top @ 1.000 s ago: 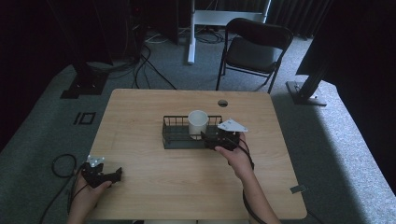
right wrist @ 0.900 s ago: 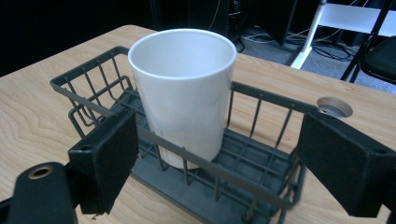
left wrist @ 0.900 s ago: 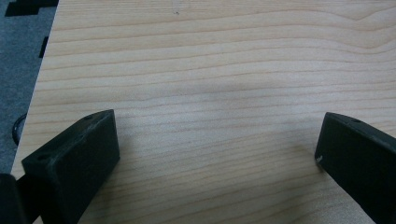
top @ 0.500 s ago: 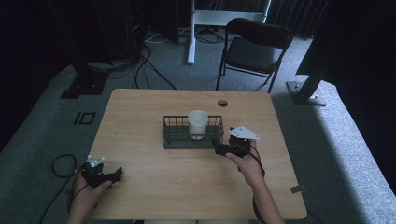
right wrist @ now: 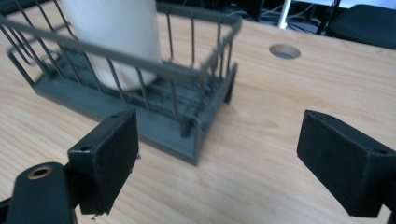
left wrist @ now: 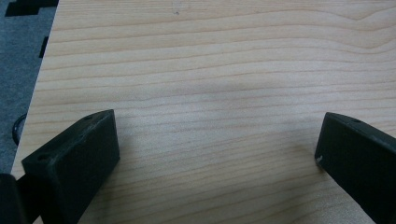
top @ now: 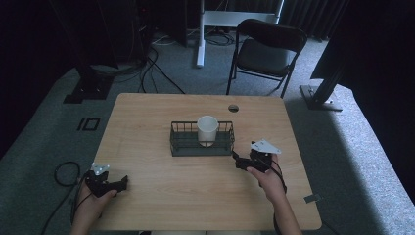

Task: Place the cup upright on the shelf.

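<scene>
A white cup (top: 207,130) stands upright inside a dark wire basket (top: 182,145) at the middle of the wooden table (top: 147,117). My right gripper (top: 238,162) rests low over the table just right of the basket's near right corner, jaws wide open and empty. In the right gripper view the basket (right wrist: 196,140) and the cup (right wrist: 116,32) sit ahead and to the left of my right gripper (right wrist: 219,158). My left gripper (top: 122,183) lies at the table's near left edge, open, with bare wood between its jaws (left wrist: 215,149).
A round cable hole (top: 233,108) is in the table behind the basket. A black folding chair (top: 264,51) stands beyond the far edge. Cables (top: 63,171) trail on the grey carpet at the left. A desk leg (top: 200,34) stands at the back.
My right gripper has drawn back from the basket toward the near right, leaving the cup standing in it. The left gripper has stayed put.
</scene>
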Motion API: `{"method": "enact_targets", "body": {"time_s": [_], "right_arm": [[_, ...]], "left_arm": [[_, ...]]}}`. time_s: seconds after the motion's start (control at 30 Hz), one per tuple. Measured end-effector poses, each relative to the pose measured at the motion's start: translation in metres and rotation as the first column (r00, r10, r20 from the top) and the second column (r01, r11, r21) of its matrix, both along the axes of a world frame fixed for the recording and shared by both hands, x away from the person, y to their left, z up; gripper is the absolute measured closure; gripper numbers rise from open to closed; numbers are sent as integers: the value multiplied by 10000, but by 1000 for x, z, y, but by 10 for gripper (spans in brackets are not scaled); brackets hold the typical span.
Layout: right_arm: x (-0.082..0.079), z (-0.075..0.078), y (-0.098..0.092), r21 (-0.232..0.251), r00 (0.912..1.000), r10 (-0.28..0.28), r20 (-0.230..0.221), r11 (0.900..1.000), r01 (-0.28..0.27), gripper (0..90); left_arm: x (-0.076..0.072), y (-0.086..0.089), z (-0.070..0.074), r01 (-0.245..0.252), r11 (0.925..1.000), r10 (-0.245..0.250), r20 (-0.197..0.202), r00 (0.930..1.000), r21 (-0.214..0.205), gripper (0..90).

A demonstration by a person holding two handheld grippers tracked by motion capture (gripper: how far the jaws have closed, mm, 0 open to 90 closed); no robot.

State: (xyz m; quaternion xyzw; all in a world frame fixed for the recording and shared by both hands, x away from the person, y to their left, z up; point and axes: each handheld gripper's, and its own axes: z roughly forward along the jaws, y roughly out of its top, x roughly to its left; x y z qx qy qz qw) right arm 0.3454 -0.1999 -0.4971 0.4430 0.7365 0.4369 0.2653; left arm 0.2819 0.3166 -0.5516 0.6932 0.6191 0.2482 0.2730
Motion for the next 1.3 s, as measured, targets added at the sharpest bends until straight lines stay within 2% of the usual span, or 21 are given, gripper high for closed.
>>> {"method": "enact_targets", "body": {"time_s": [0.07, 0.33, 0.43, 0.83, 1.17, 1.3], "right_arm": [[-1, -4, -4, 84, 9997, -109, -240, 9999, 111, 125], [-7, -20, -19, 142, 9966, -511, -643, 9985, 521, 125], [-8, -25, -26, -13, 9947, -667, -785, 9978, 668, 124], [-14, -33, -46, -99, 9847, -1221, -1243, 9925, 1218, 124], [-21, -43, -73, -409, 9672, -1960, -1614, 9806, 1919, 124], [-21, -45, -82, -602, 9576, -2373, -1632, 9712, 2304, 123]], "left_arm": [[0, 0, 0, 3, 10000, -3, 2, 10000, 10, 2], [0, 0, 0, 4, 10000, -4, -1, 10000, 11, 2], [0, 0, 0, 4, 10000, -4, 0, 10000, 10, 2], [0, 0, 0, 5, 10000, -5, 0, 10000, 12, 2], [0, 0, 0, 4, 10000, -4, 1, 10000, 12, 2], [0, 0, 0, 2, 10000, -2, 3, 10000, 11, 2]]}}
